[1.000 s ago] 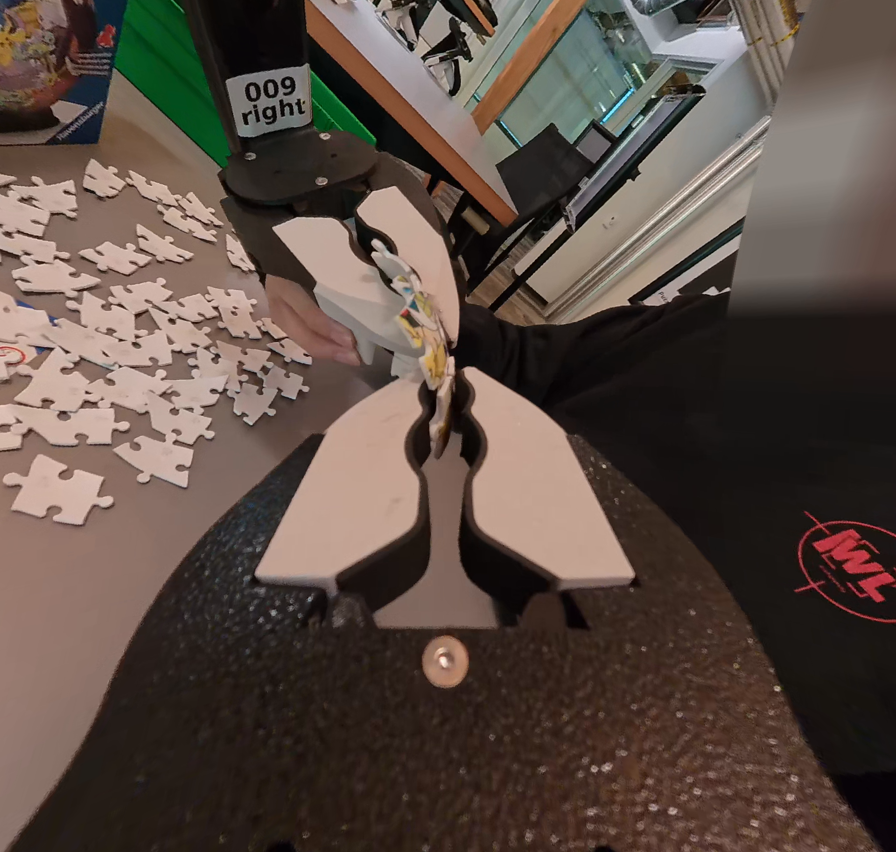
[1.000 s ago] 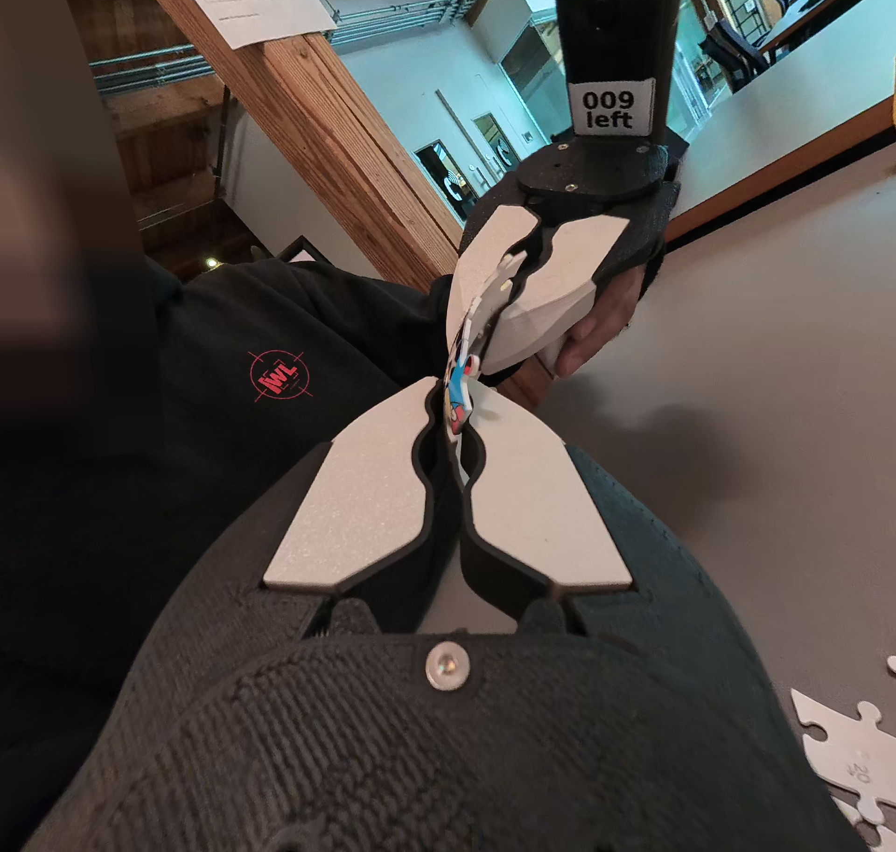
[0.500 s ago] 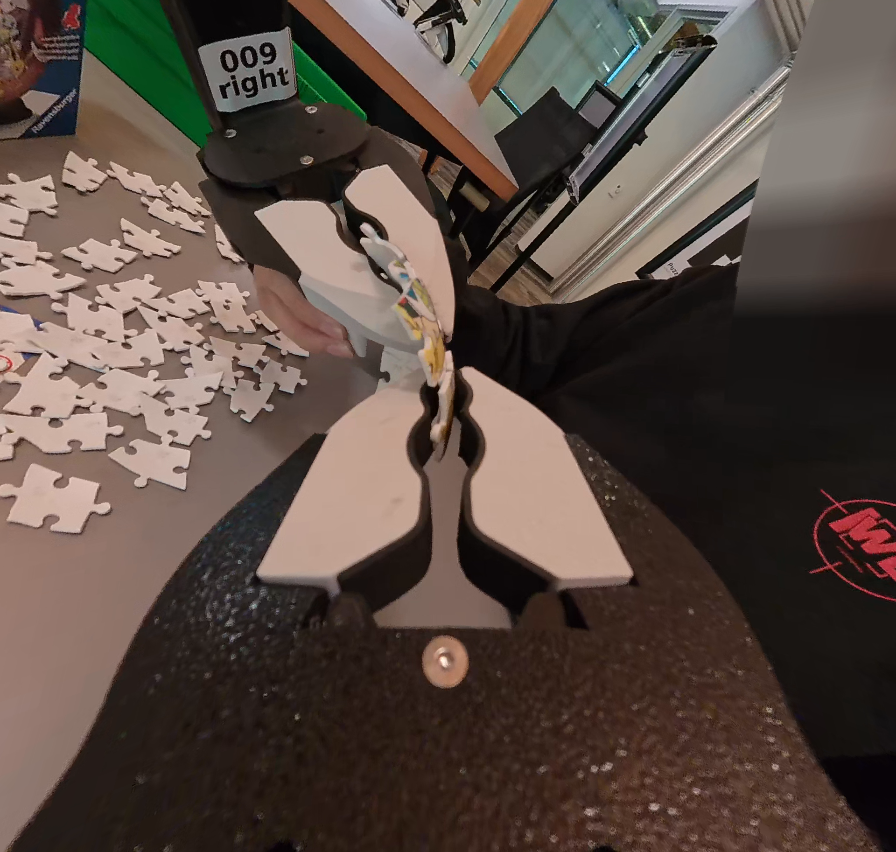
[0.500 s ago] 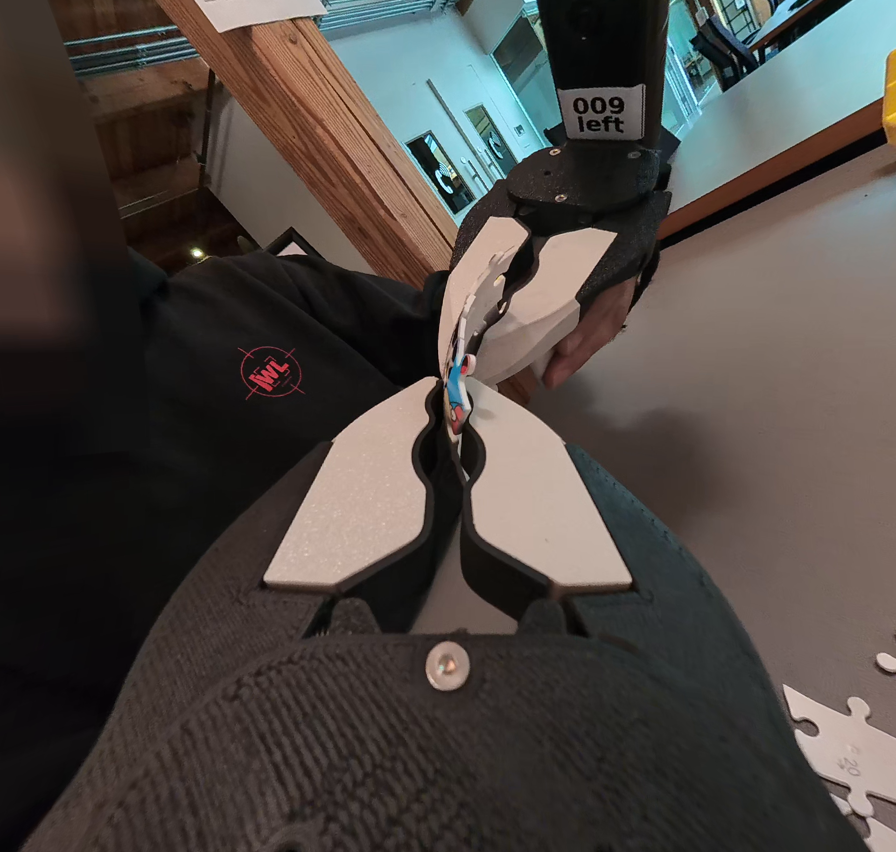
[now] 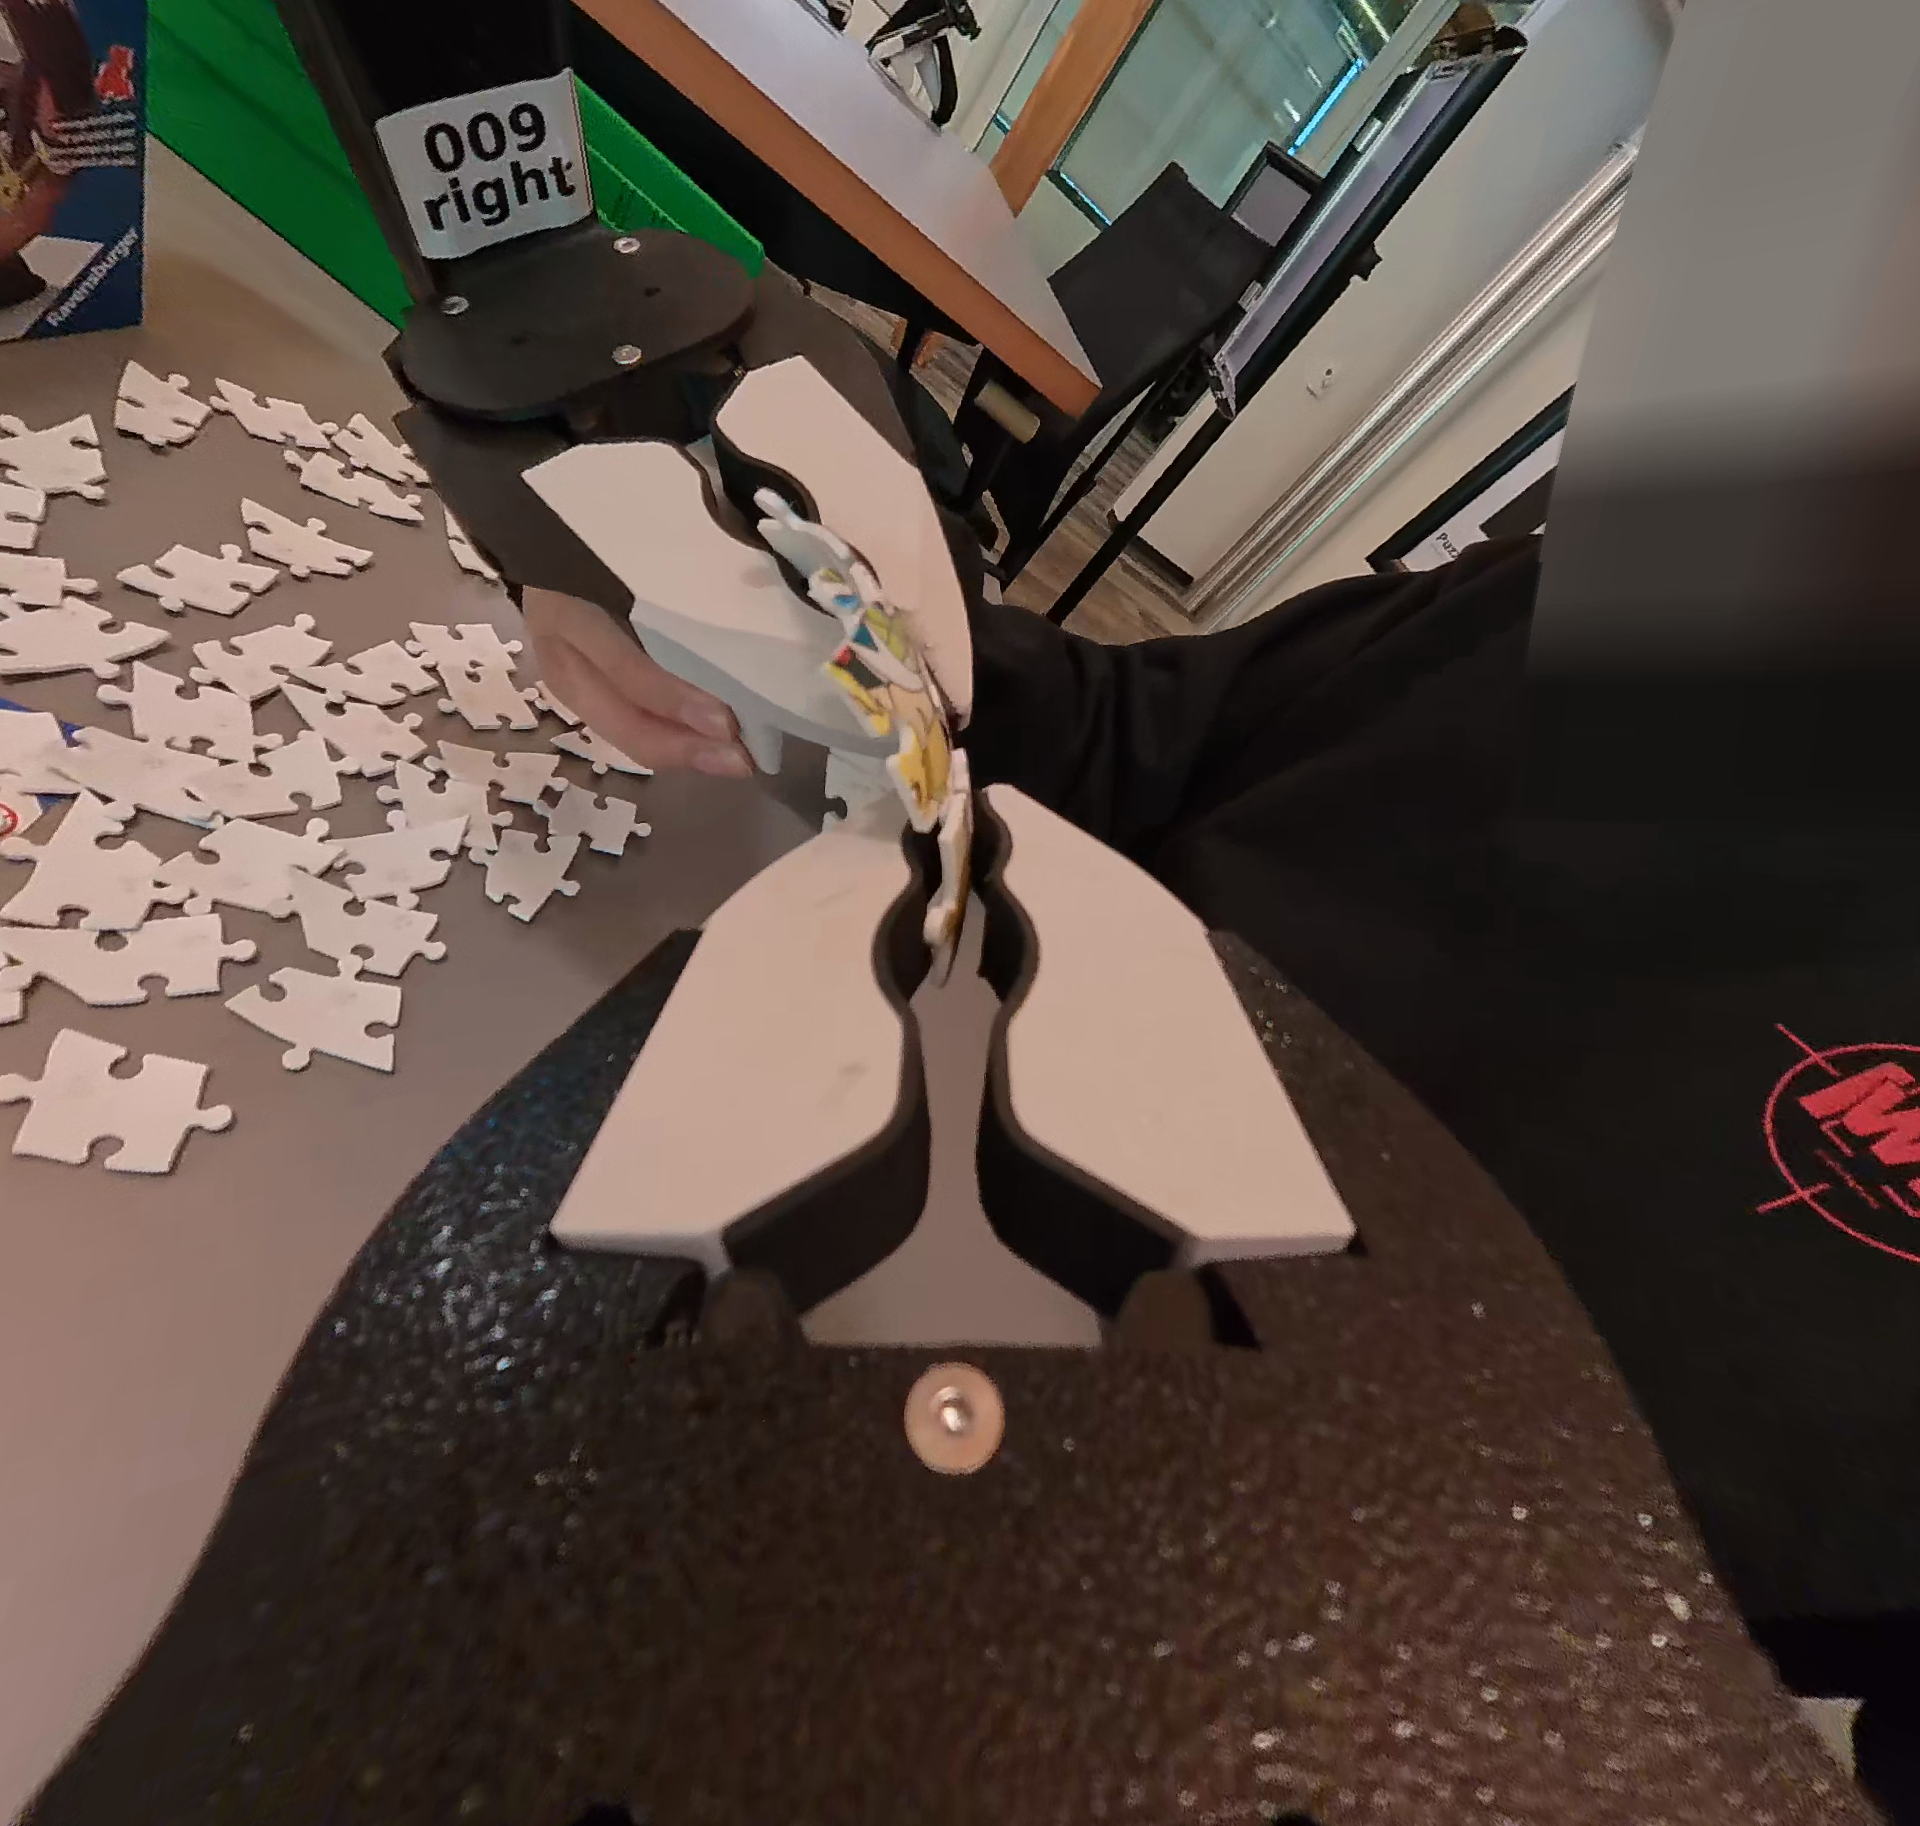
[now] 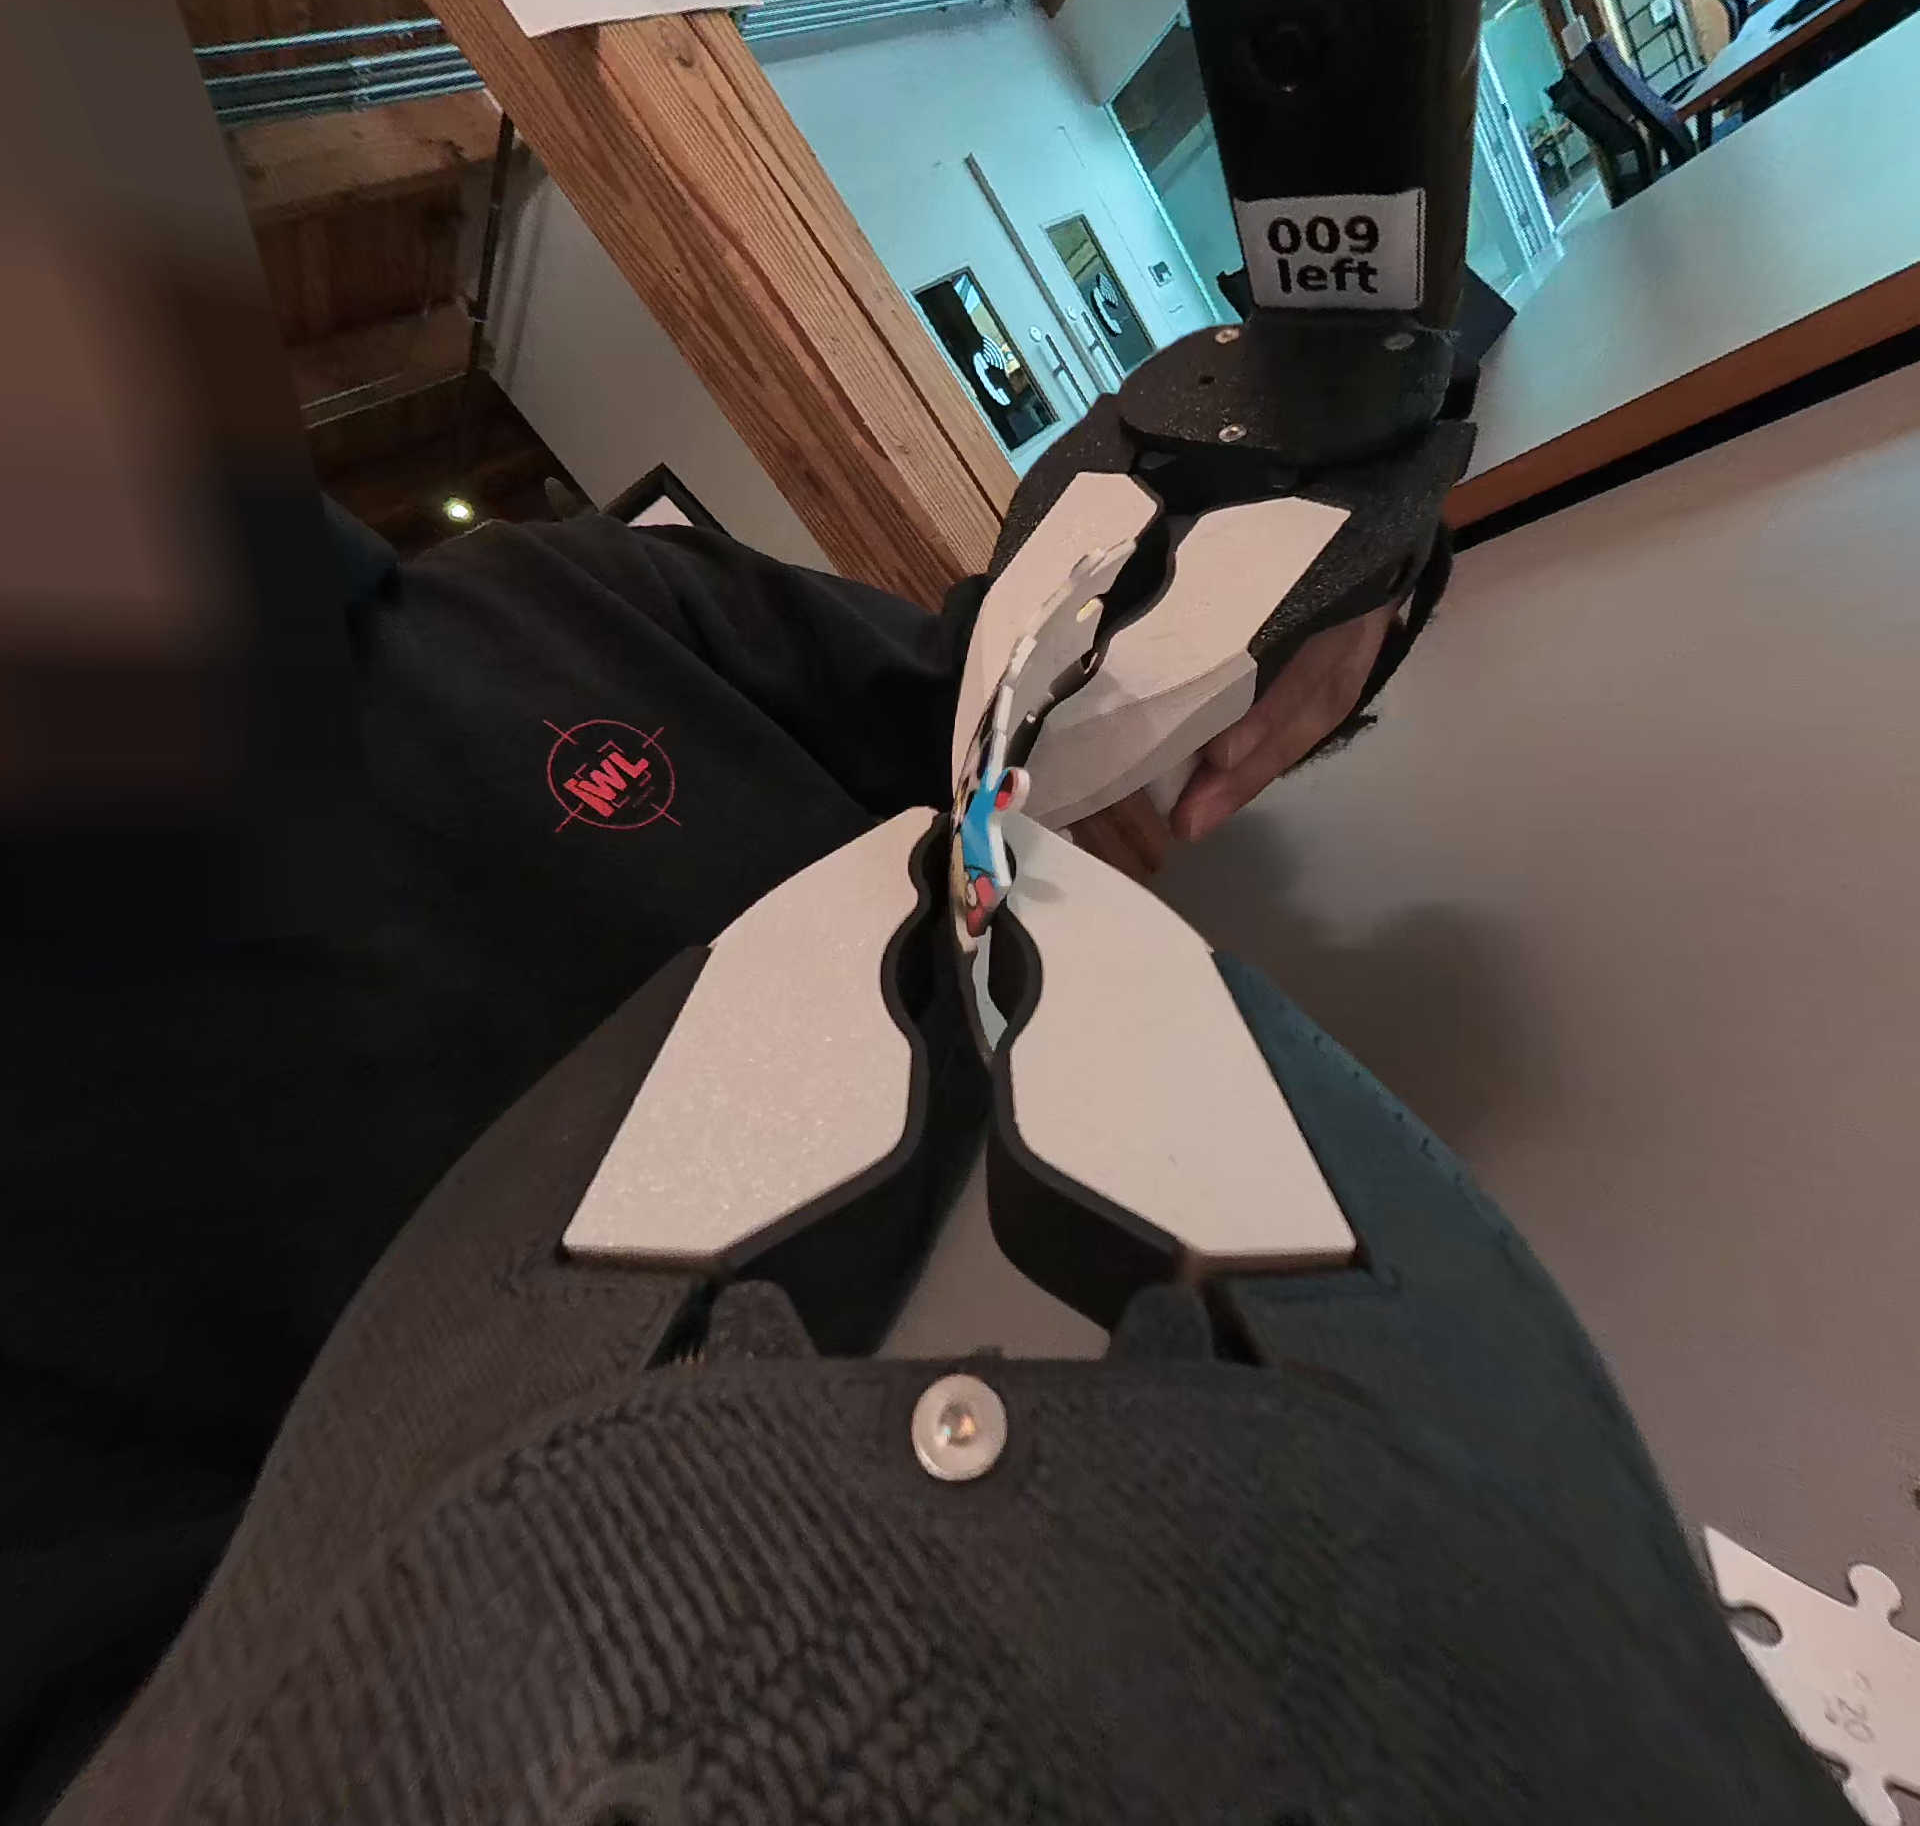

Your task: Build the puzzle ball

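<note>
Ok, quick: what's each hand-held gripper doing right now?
Left hand-held gripper: closed on a puzzle piece.
Right hand-held gripper: closed on a blue-printed puzzle piece, the two pieces meeting edge to edge.

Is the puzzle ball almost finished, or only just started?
Only just started. The left gripper and right gripper each pinch a printed curved puzzle piece, edges meeting in the air. Many white face-down puzzle pieces lie loose on the grey table.

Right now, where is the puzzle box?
In the left wrist view, the puzzle box stands at the far upper left of the grey table, beyond the loose white pieces.
</note>
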A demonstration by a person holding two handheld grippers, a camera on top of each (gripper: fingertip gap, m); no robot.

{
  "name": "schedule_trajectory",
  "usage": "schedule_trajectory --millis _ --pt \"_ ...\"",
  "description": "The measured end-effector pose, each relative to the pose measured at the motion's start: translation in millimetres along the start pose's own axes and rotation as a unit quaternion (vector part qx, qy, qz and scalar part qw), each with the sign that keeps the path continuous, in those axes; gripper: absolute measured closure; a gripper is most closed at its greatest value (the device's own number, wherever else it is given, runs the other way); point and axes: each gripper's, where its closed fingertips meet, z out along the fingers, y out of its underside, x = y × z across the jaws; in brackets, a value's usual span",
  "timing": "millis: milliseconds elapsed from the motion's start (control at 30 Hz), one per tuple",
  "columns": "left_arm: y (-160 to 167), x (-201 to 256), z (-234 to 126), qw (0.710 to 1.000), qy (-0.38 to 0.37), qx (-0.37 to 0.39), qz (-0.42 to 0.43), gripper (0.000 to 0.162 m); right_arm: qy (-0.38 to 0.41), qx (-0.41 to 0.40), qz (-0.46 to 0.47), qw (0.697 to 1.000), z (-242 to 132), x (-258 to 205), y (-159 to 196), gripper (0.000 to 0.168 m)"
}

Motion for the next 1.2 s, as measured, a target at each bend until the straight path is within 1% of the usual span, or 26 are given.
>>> schedule_trajectory --millis 167,367,733,800,833,933,1033,1100,1200 --pt "-2 2 0 0.999 0.024 0.024 -0.018 0.158 -0.005 0.003 -0.003 1.000 1 -2 -2 0.164" --pt "-4 10 2 0.998 0.046 0.030 -0.016 0.155 -0.015 -0.010 -0.027 0.999 3 -9 1 0.164" --pt "0 4 2 0.999 0.024 0.018 -0.016 0.158 0.011 -0.026 -0.050 0.998 2 -4 4 0.163" --pt "-1 3 1 1.000 0.018 0.017 -0.013 0.158 0.015 -0.021 -0.056 0.998 2 -2 2 0.162" --pt "-1 3 0 1.000 0.014 0.015 -0.010 0.158 0.022 -0.016 -0.063 0.998 2 -1 1 0.159" --pt "4 4 1 1.000 0.004 -0.017 0.008 0.158 0.058 0.014 -0.089 0.994 -6 5 -10 0.142" --pt "9 5 4 0.998 -0.004 -0.048 0.026 0.159 0.059 0.026 -0.098 0.993 -10 1 -14 0.138" --pt "12 3 5 0.997 -0.011 -0.073 0.034 0.158 0.053 0.015 -0.110 0.992 -6 -3 -11 0.136" --pt "18 1 6 0.993 -0.013 -0.111 0.028 0.158 0.055 -0.031 -0.131 0.989 4 -3 2 0.133"
